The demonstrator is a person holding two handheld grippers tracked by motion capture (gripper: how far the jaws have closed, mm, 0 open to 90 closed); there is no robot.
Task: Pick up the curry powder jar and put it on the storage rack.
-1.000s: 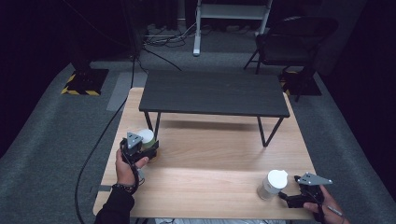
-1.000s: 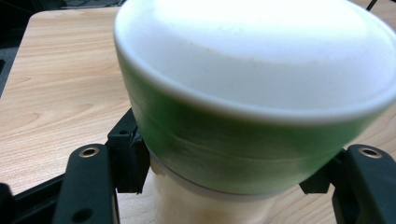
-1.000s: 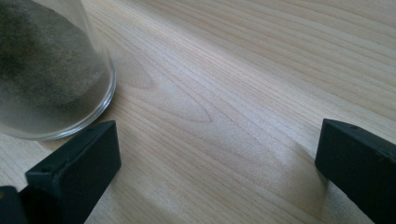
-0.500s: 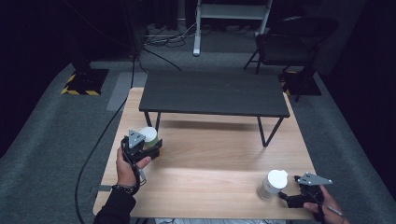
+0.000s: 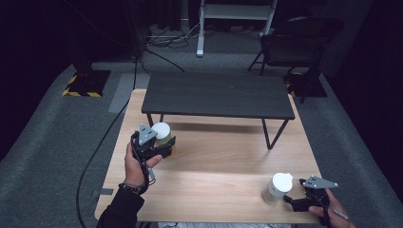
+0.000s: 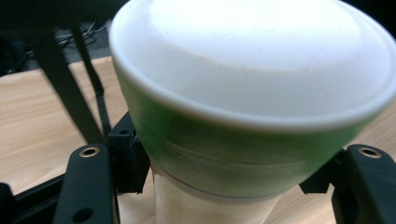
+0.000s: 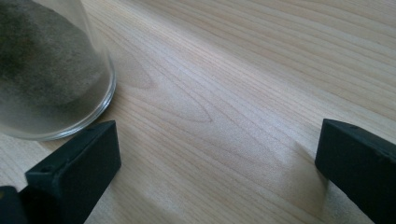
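Note:
A container with a green band and a white lid [image 6: 252, 93] sits between the jaws of my left gripper [image 6: 229, 161], which is shut on it just below the green band. In the high view that gripper [image 5: 161, 146] holds the container [image 5: 161, 132] a little above the left part of the wooden table [image 5: 214, 166]. At the table's front right stands a glass jar [image 5: 277, 188] with a white lid. My right gripper [image 5: 289, 202] rests beside it. In the right gripper view the jar [image 7: 51, 79], with grey contents, is outside the left jaw of my right gripper [image 7: 217, 163], which is open and empty.
A low black table [image 5: 216, 95] stands on the far half of the wooden table, with thin legs reaching down onto the wood. A dark chair [image 5: 299, 42] and a white frame [image 5: 235, 14] stand on the floor beyond. A cable trails from the left gripper.
My left gripper has risen slightly with the green container held in it. The right gripper and the jar have stayed where they were.

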